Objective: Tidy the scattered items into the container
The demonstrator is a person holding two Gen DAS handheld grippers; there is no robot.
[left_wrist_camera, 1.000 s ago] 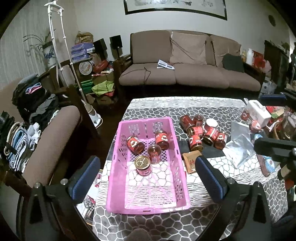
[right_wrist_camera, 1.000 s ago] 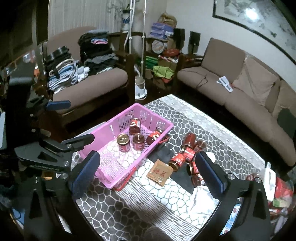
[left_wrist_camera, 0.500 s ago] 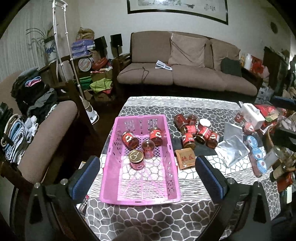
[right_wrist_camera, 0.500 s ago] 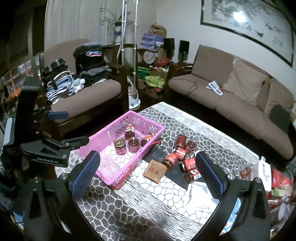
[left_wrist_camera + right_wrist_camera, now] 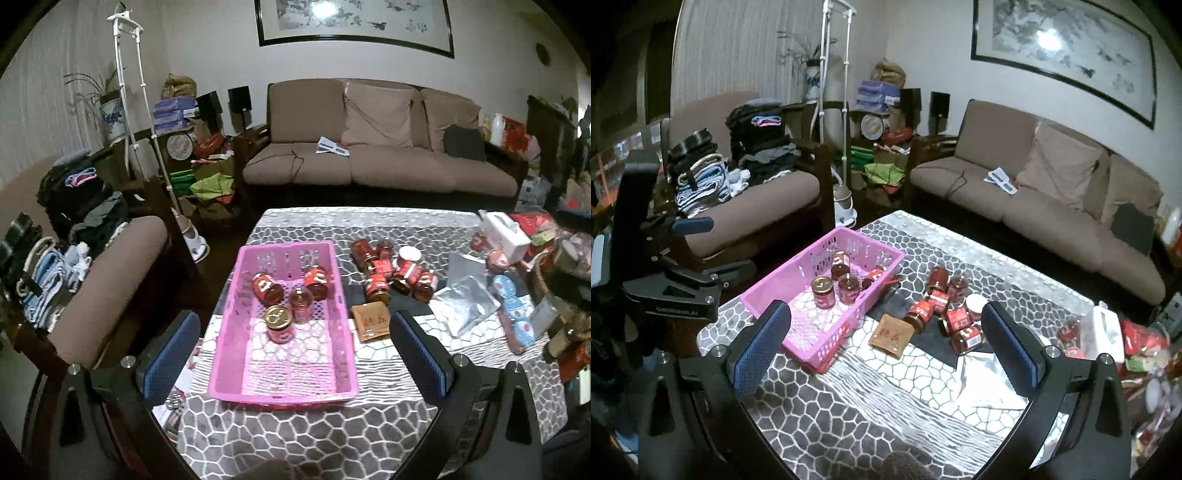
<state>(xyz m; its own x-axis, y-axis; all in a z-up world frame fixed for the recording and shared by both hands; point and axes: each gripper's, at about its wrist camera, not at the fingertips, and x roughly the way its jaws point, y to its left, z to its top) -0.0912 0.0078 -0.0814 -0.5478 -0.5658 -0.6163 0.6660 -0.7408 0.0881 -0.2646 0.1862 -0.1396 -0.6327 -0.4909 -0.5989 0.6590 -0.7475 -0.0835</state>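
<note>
1. Both tools are released and carry nothing: the left gripper (image 5: 291,349) hangs above the near end of the basket (image 5: 240,373), and the right gripper (image 5: 886,343) hangs over the table (image 5: 849,413) with its jaws spread wide.
2. Four jars (image 5: 279,323) are in the far half of the basket; the loose jars (image 5: 393,269) lie heaped on the cloth at 2 o'clock in the left view, well clear of the rim.
3. Likely slip: most of the heap lies on its side and the jars touch, so a grab at one could roll its neighbours (round glass, I'd judge, with little to stop it).
4. The brown packet (image 5: 892,334) lies flat, just beside the heap at its 7 o'clock in the right view; thin and hard to pinch, it may simply get shoved.
5. The basket sits close to the table's left edge, so a bump from the right could push it toward the drop.
6. Open room: bare cloth at 6 o'clock. Clutter crowds 3 o'clock, including a foil bag (image 5: 467,299).
</note>
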